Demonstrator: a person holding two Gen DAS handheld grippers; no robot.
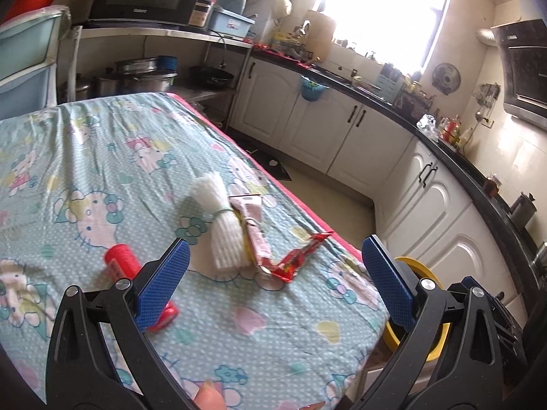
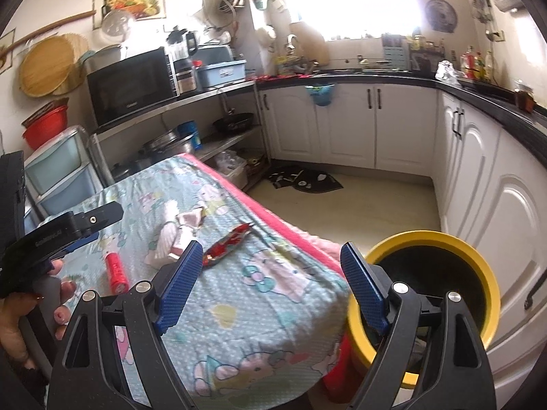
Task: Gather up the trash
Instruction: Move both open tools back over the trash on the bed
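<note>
hovering wide-jawed, both grippers [image 1: 275, 253] [image 2: 270, 258] near probably a wrapper [image 1: 301, 256]

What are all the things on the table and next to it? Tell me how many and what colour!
Tablecloth: one, light blue with cartoon cats, covering the table.
Tube: one, red, lying near the left gripper.
White bundle: one, white, tied, mid-table.
Pink packet: one, beside the bundle.
Wrapper: one, red, near the table edge.
Bin: one, yellow, black inside, on the floor beside the table.
Left gripper: black with blue pads, open, empty.
Right gripper: same, open, empty.
</note>
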